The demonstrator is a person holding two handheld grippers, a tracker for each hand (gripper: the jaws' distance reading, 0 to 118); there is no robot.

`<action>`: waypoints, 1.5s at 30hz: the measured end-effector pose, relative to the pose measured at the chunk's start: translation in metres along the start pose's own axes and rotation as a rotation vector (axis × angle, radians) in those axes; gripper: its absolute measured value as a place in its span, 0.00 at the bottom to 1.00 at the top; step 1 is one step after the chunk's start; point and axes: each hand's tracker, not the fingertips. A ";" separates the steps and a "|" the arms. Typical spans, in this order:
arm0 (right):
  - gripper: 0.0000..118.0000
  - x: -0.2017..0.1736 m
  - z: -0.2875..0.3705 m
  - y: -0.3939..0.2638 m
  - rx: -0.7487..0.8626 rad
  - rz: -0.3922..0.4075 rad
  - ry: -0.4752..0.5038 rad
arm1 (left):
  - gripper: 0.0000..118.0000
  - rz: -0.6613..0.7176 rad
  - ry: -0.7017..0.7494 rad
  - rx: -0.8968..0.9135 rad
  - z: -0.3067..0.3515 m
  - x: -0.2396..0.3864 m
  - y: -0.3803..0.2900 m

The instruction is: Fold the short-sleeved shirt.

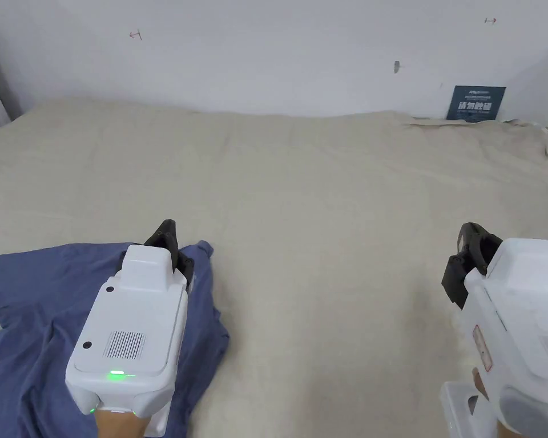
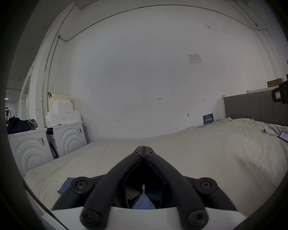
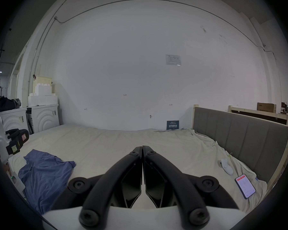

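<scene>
A blue short-sleeved shirt lies crumpled on the cream bed sheet at the near left. My left gripper hovers over the shirt's right edge, jaws shut with nothing pinched at the tips. In the left gripper view the tips meet and blue shirt cloth shows beneath them. My right gripper is far to the right over bare sheet, well away from the shirt. The right gripper view has its jaws pressed together, with the shirt off to the left below the left gripper.
A phone and a small white object lie on the sheet near the grey headboard at the right. A blue sign leans on the back wall. White appliances stand past the bed's left end.
</scene>
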 end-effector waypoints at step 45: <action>0.00 -0.193 -0.033 -0.002 -0.012 0.044 0.457 | 0.00 0.042 0.346 -0.195 0.073 -0.194 -0.027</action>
